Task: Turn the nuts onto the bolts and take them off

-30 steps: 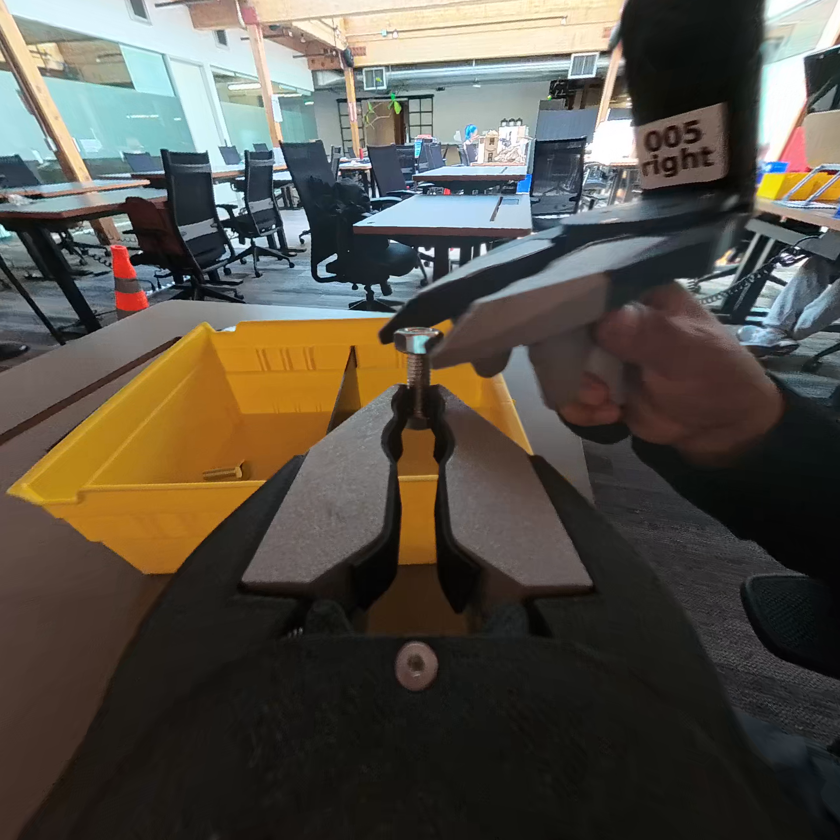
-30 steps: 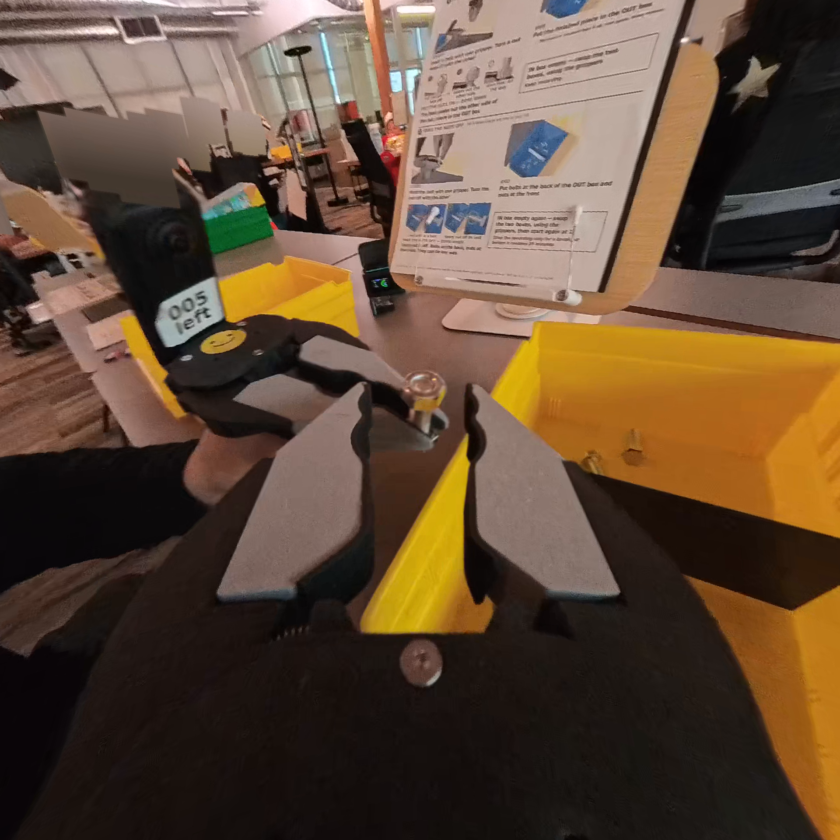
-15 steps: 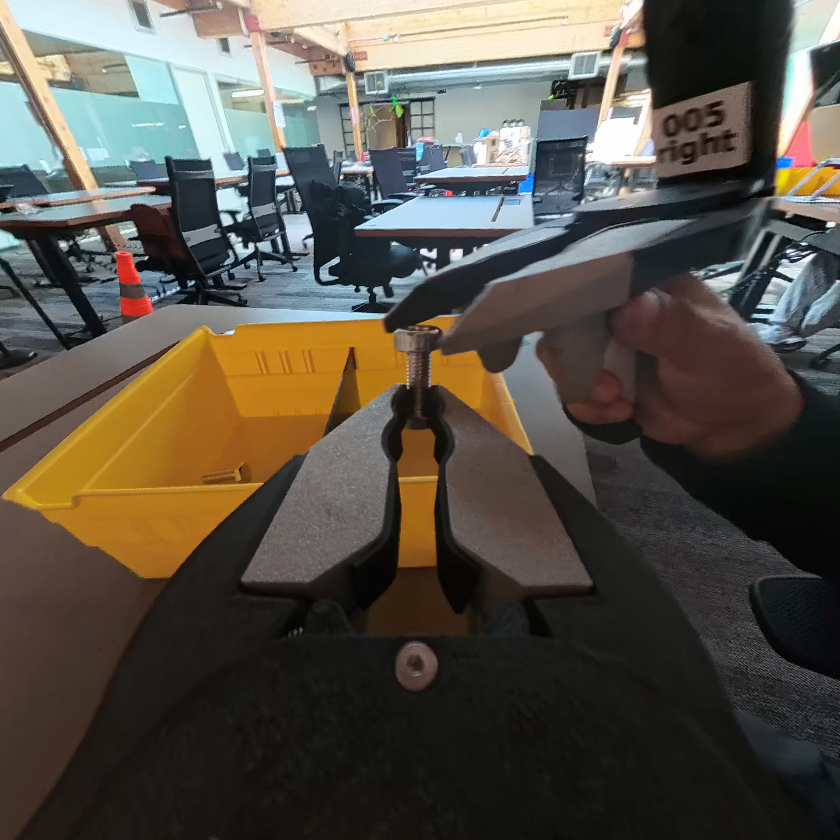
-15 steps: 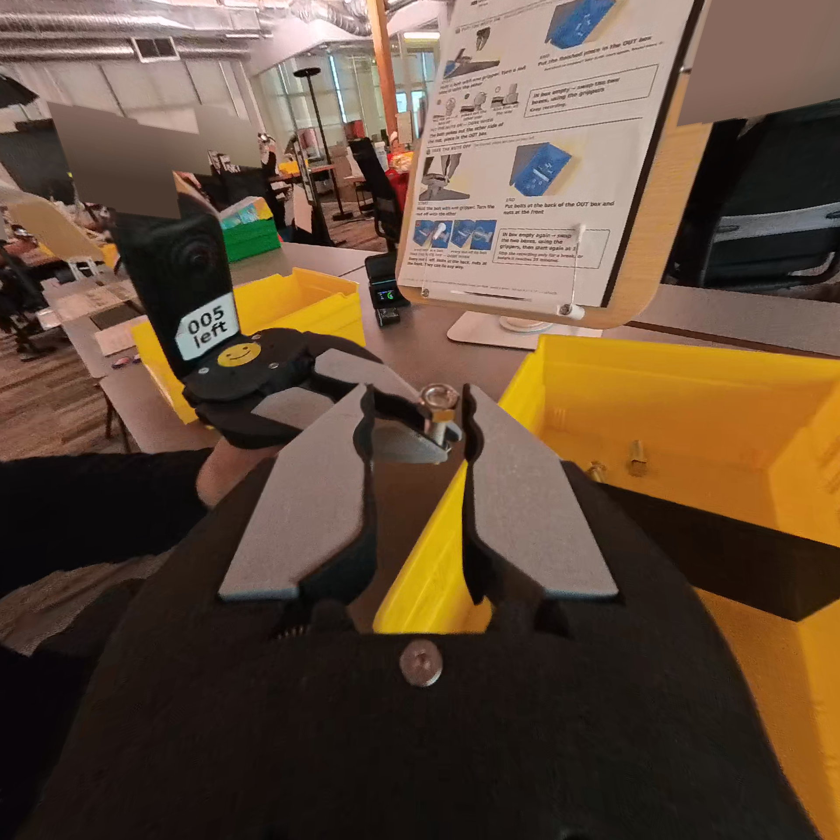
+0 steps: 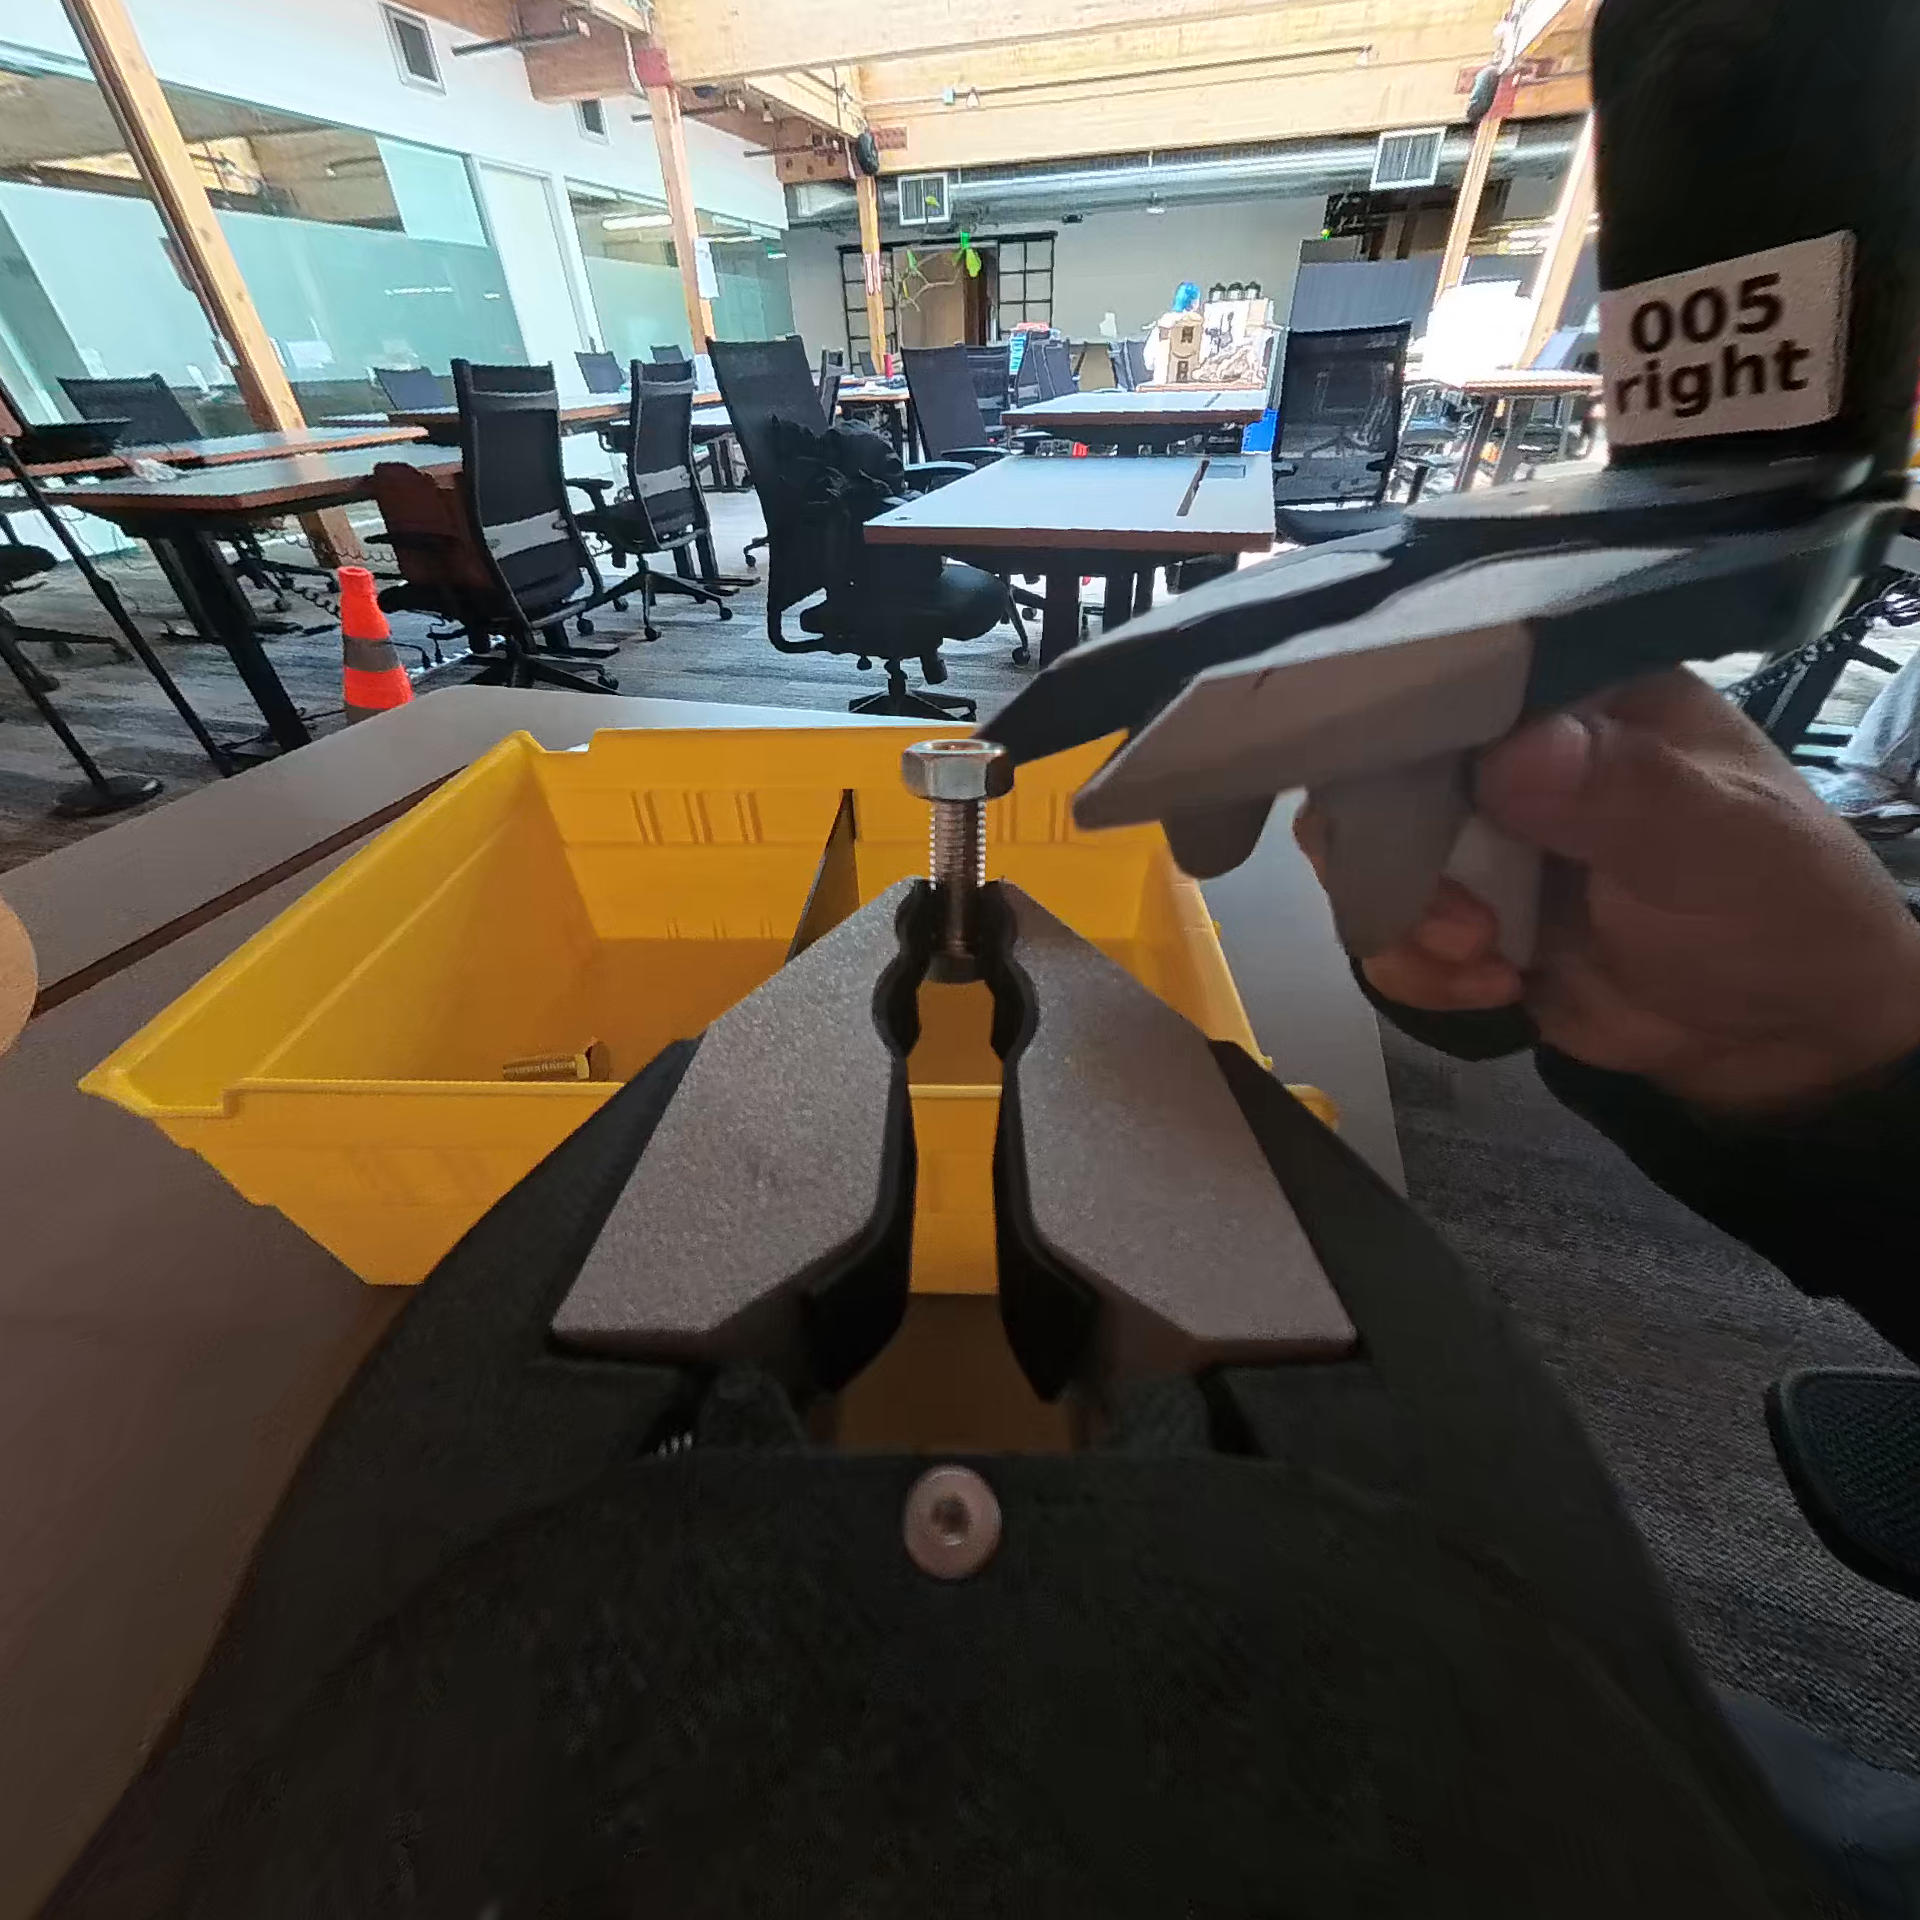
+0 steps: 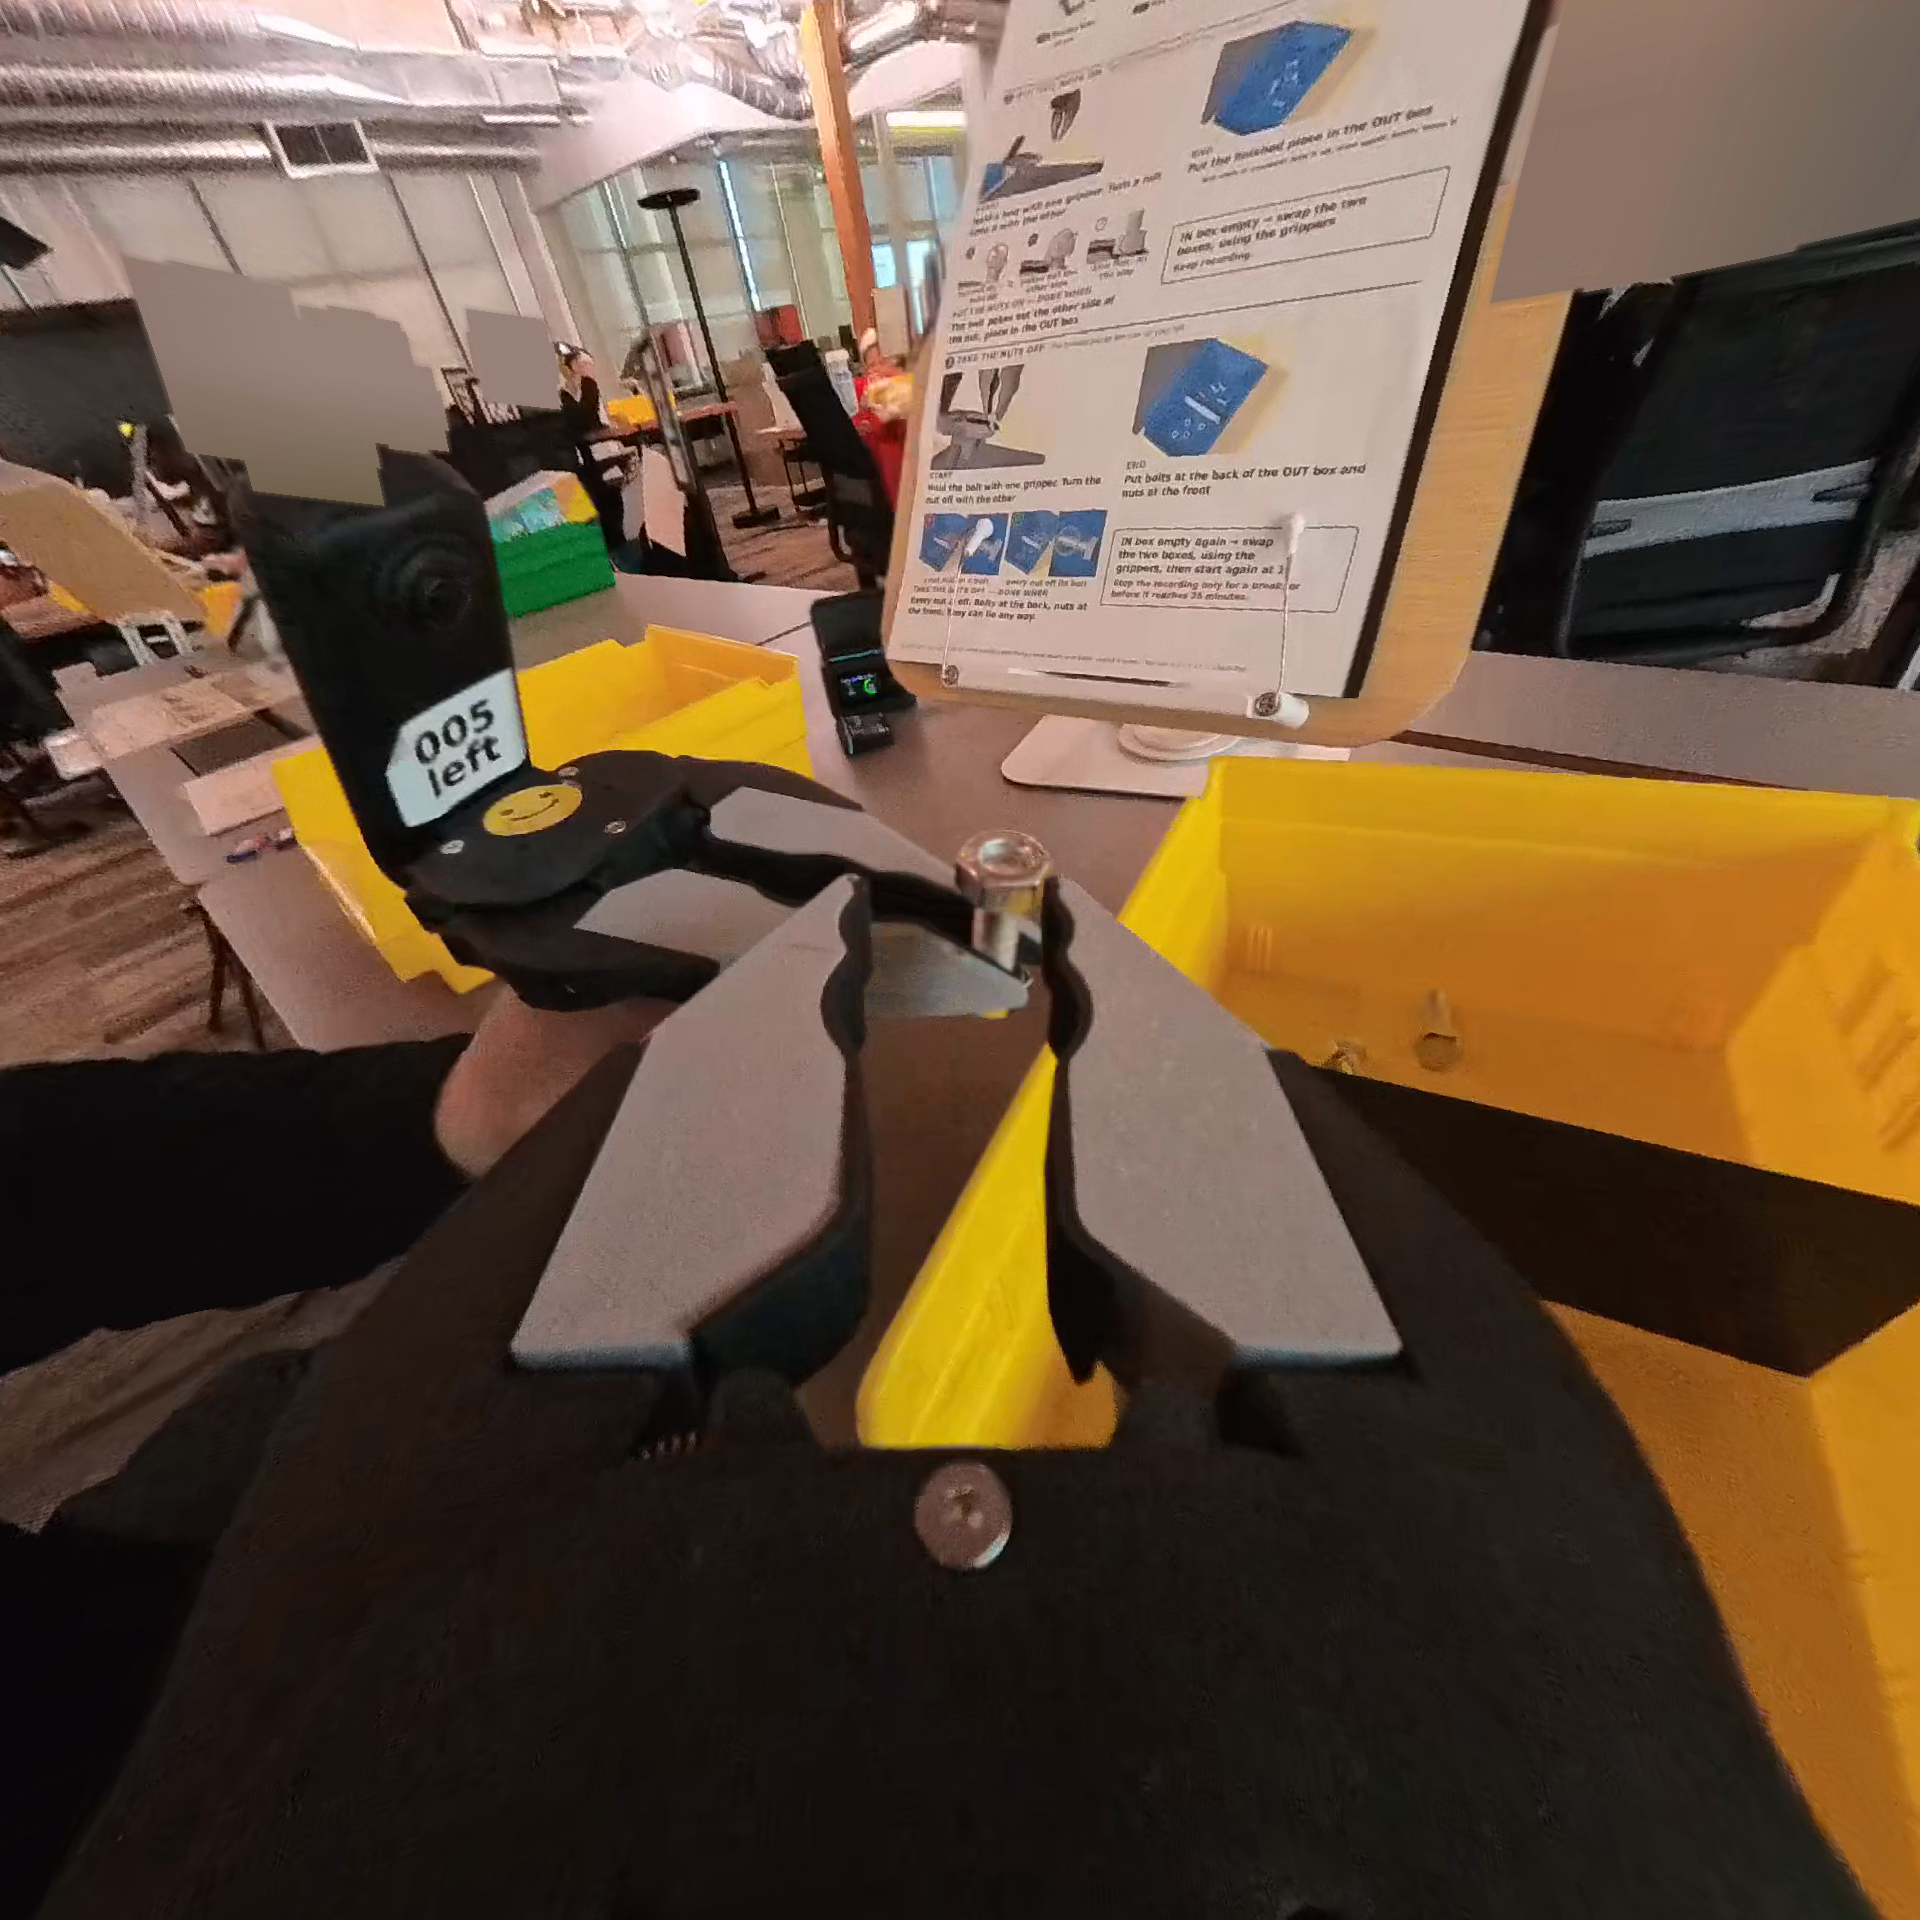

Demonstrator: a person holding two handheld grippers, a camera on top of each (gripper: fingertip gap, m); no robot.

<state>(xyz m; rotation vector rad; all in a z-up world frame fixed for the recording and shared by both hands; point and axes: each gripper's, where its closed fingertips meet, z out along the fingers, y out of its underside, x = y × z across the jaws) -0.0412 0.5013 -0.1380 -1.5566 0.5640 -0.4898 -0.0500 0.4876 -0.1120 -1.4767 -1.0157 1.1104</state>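
Note:
In the left wrist view my left gripper (image 5: 956, 935) is shut on the head end of a steel bolt (image 5: 956, 862) and holds it upright above a yellow bin (image 5: 343, 1143). A hex nut (image 5: 956, 771) sits at the top of the bolt's thread. My right gripper (image 5: 1034, 784) comes in from the right, open, with its far fingertip against the nut. In the right wrist view the nut (image 6: 1003, 868) stands between the tips of my right gripper (image 6: 951, 914), close to the right finger (image 6: 1195, 1143). The left gripper (image 6: 987, 966) holds the bolt (image 6: 1003, 935) from the left.
A loose bolt (image 5: 545, 1067) lies in the bin under the left gripper. A second yellow bin (image 6: 1558, 831) at the right holds two bolts (image 6: 1439, 1029). An instruction sheet on a stand (image 6: 1195, 364), a small black device (image 6: 862, 696) and another yellow bin (image 6: 665, 707) stand behind. My two grippers' fingertips are within a few centimetres of each other.
My right gripper has drawn back to the right, so the nut now sits at its fingertips instead of deeper between the fingers. The left gripper still holds the bolt upright.

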